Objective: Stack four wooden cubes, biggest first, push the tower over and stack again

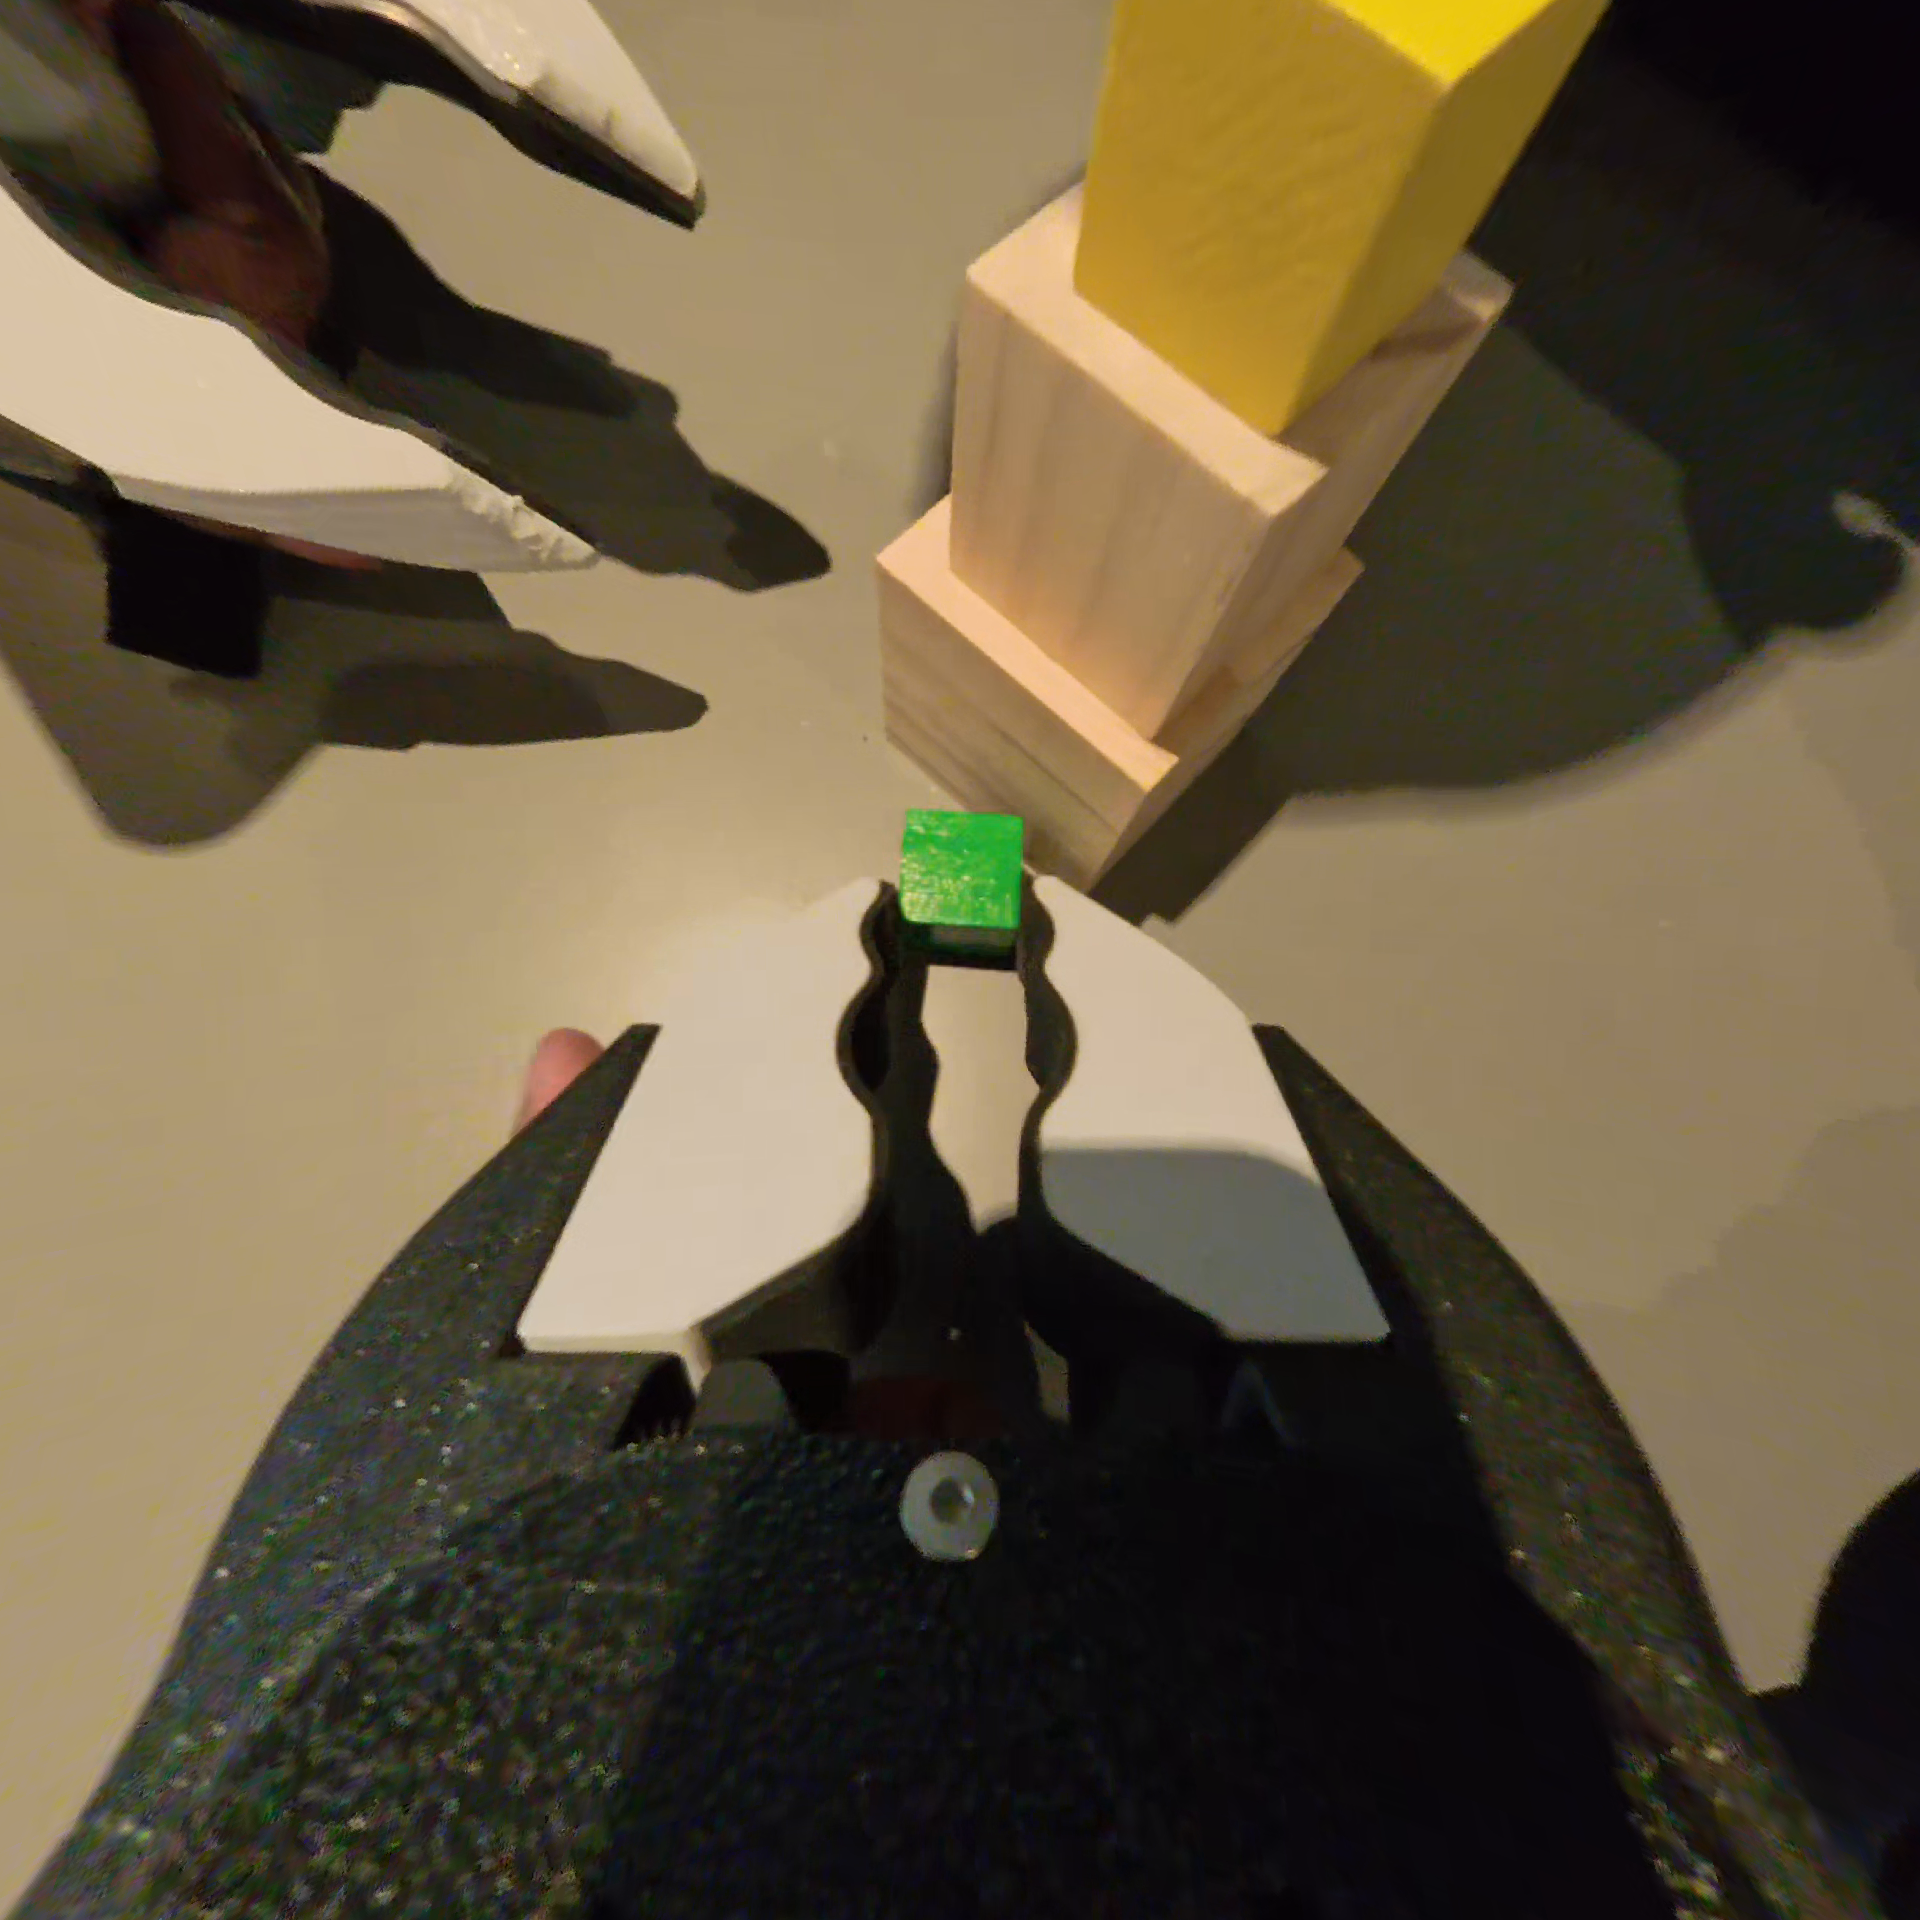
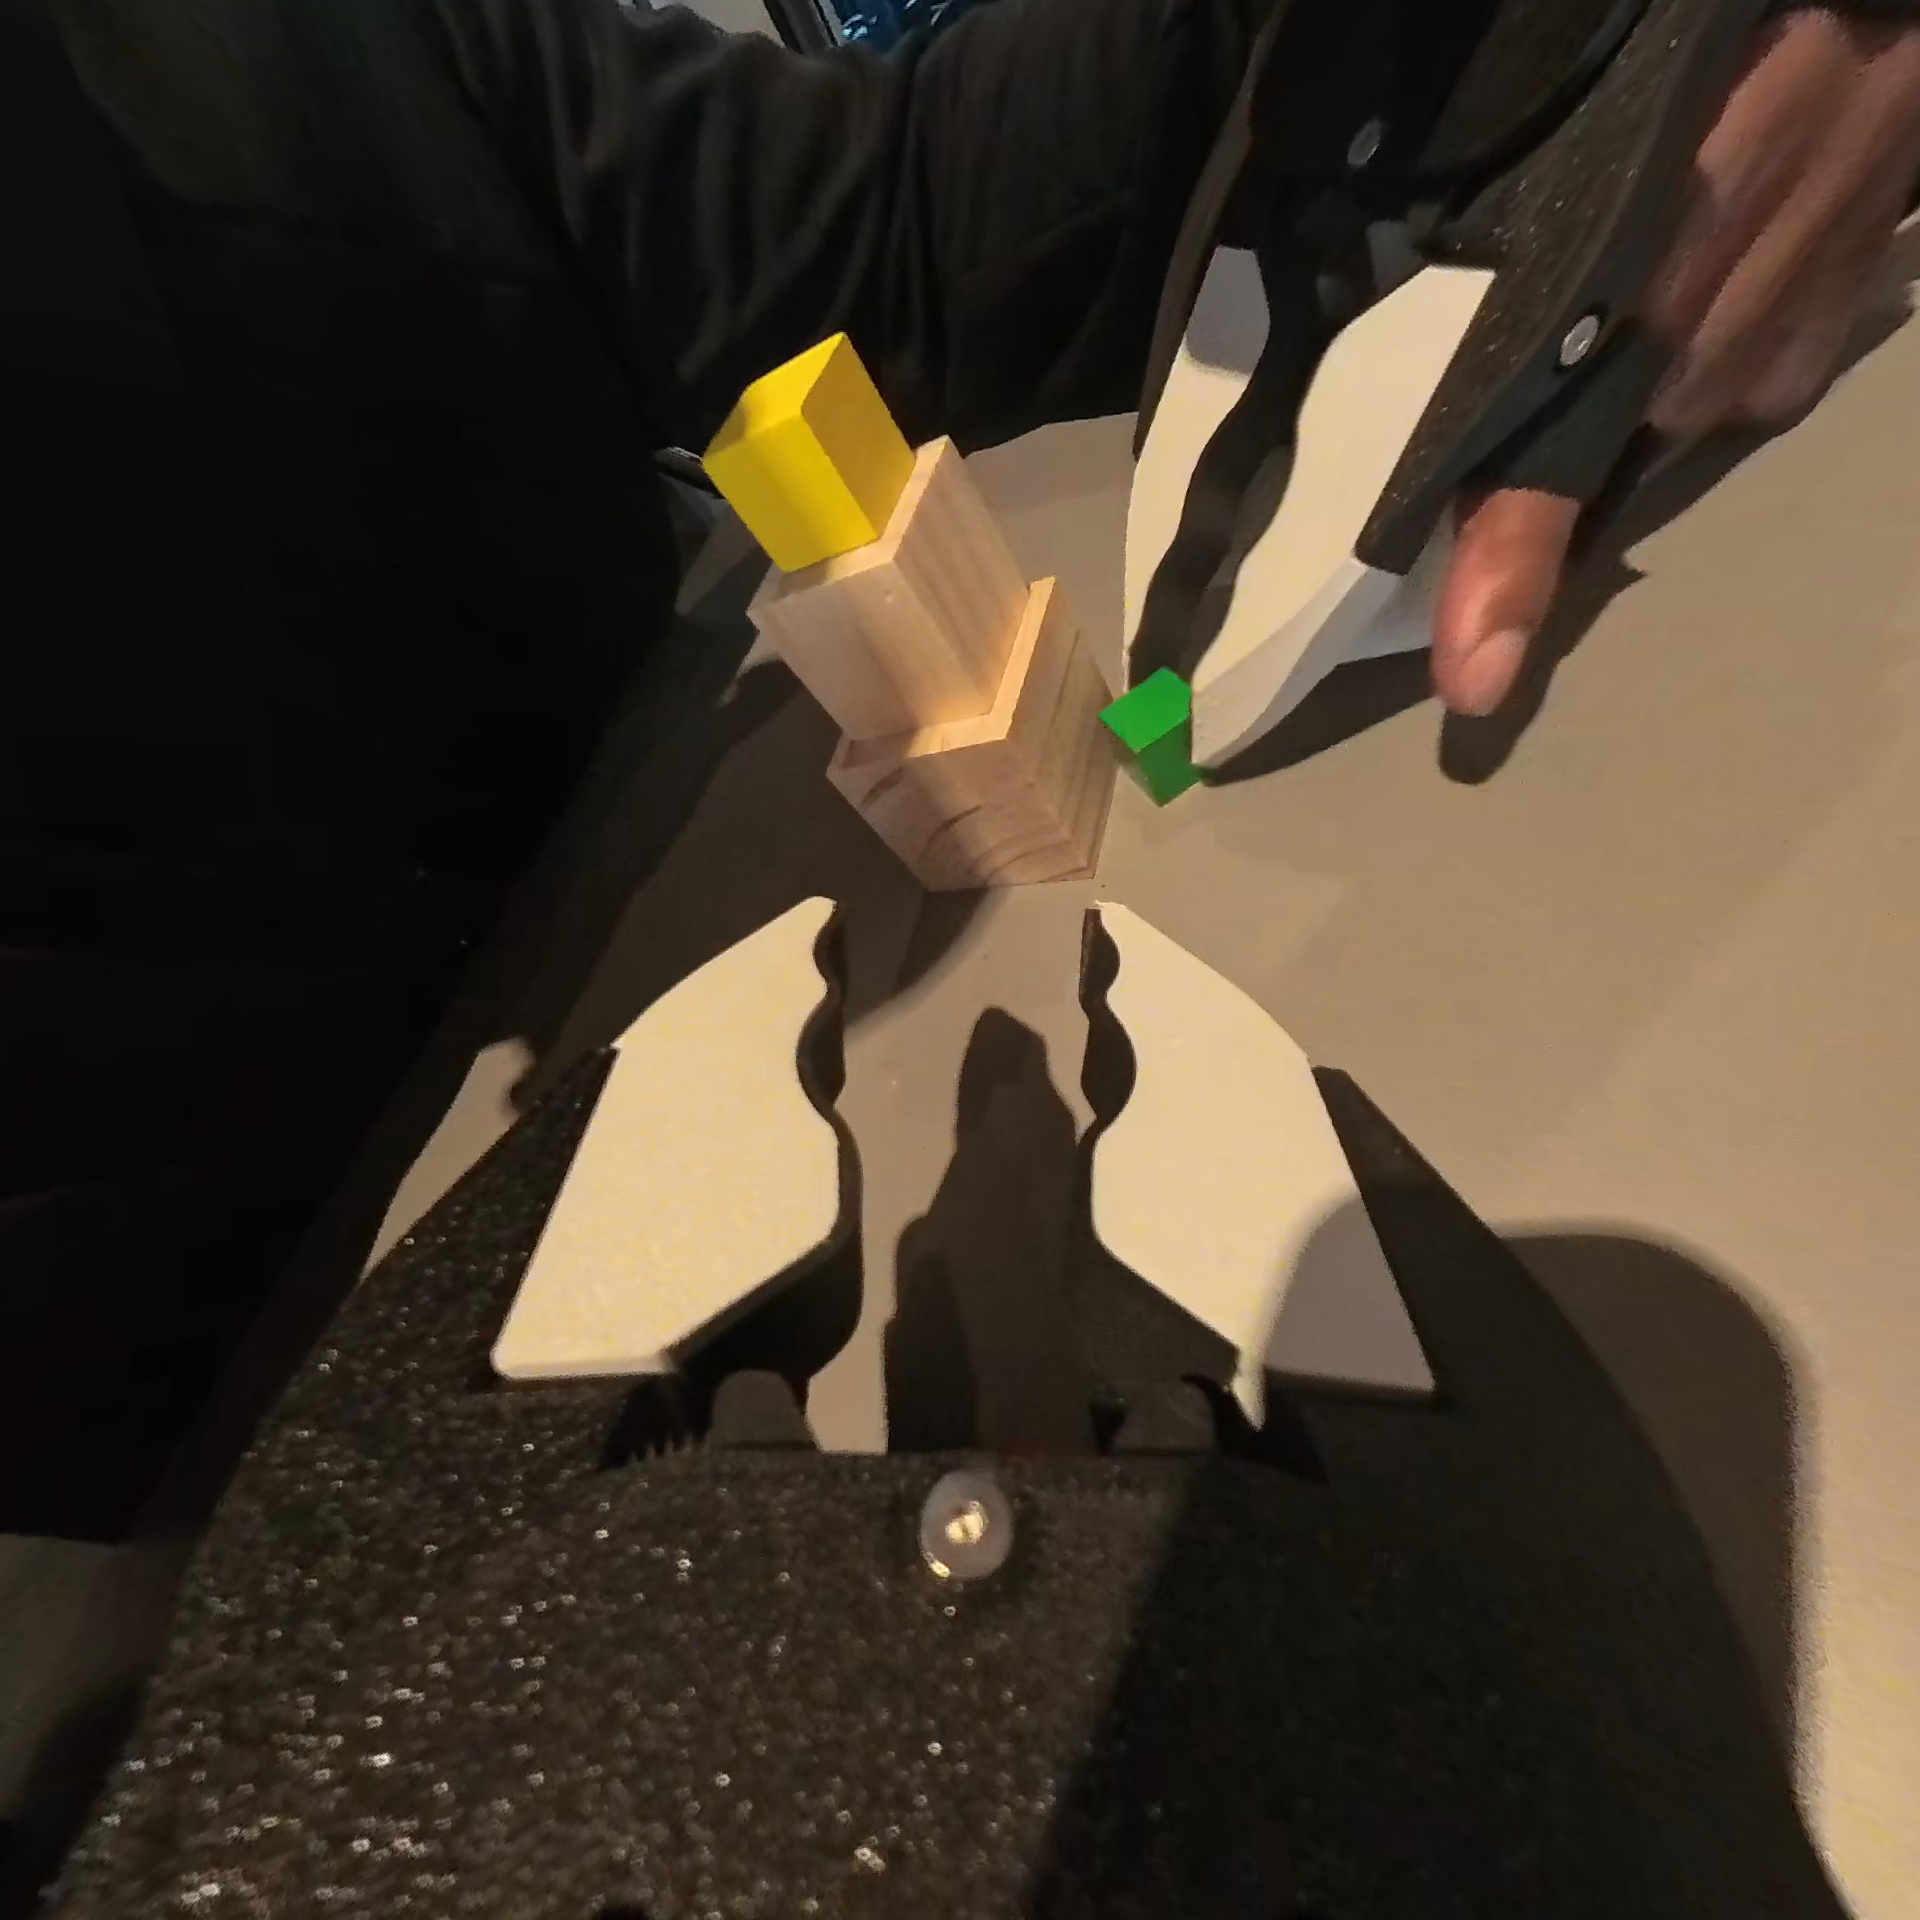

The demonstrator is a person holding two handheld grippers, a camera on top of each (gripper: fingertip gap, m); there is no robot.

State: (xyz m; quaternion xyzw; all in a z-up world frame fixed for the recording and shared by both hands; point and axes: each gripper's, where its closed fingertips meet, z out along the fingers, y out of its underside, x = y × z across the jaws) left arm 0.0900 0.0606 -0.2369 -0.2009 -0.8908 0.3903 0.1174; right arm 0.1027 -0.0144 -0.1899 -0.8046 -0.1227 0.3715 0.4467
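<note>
A tower of three cubes stands on the grey table: a big plain wooden cube point(image 1: 1018, 717) at the bottom, a smaller plain wooden cube point(image 1: 1122, 488) on it, and a yellow cube point(image 1: 1268, 187) on top. The tower also shows in the right wrist view point(image 2: 966, 790), with its yellow cube point(image 2: 800, 457) topmost. My left gripper point(image 1: 961, 894) is shut on a small green cube point(image 1: 961, 878) at the tower's foot, low over the table; the green cube shows in the right wrist view point(image 2: 1148, 732) too. My right gripper point(image 2: 961, 920) is open and empty, just in front of the tower.
The grey table point(image 1: 416, 987) spreads around the tower. A person's dark sleeve and body point(image 2: 364, 416) fill the far left side behind the tower. A hand point(image 2: 1496, 592) holds the left gripper. The right gripper shows at the upper left of the left wrist view point(image 1: 623, 364).
</note>
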